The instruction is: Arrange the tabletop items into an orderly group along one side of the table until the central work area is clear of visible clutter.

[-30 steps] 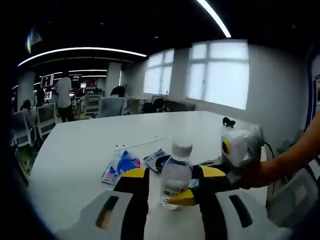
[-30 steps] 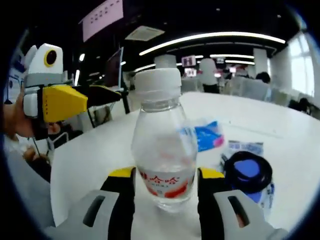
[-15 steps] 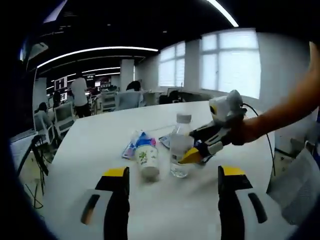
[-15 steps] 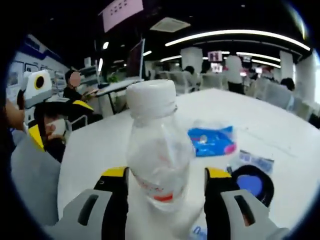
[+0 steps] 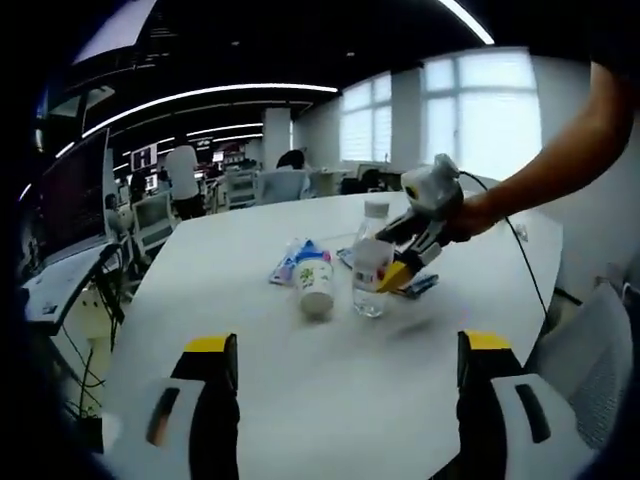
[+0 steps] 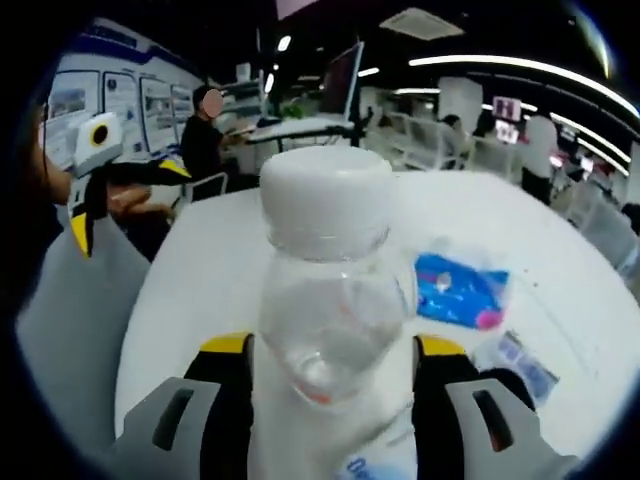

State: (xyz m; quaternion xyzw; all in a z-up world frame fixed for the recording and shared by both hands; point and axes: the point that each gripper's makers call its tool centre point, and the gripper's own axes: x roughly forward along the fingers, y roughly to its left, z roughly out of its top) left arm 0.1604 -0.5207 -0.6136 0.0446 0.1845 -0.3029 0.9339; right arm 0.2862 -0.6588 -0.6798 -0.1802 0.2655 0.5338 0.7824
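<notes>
A clear water bottle (image 6: 335, 330) with a white cap stands between my right gripper's (image 6: 333, 352) yellow-tipped jaws, which are shut on its body. In the left gripper view that bottle (image 5: 369, 272) is mid-table, with the right gripper (image 5: 408, 250) clamped on it from the right. A white paper cup (image 5: 315, 286) stands just left of the bottle. A blue snack packet (image 5: 289, 260) lies behind the cup. My left gripper (image 5: 345, 395) hangs open over the near table, well short of these items. The left gripper (image 6: 98, 175) also appears far left, held by a hand.
The white table (image 5: 330, 370) has bare surface in front of the items. The blue packet (image 6: 462, 290) and a second flat packet (image 6: 520, 358) lie beyond the bottle. Office chairs, desks, a monitor (image 5: 70, 205) and people stand past the table's far and left edges.
My left gripper has backed away from the bottle and its jaws have spread wide. The right gripper has kept its hold on the bottle. The cup has come into view.
</notes>
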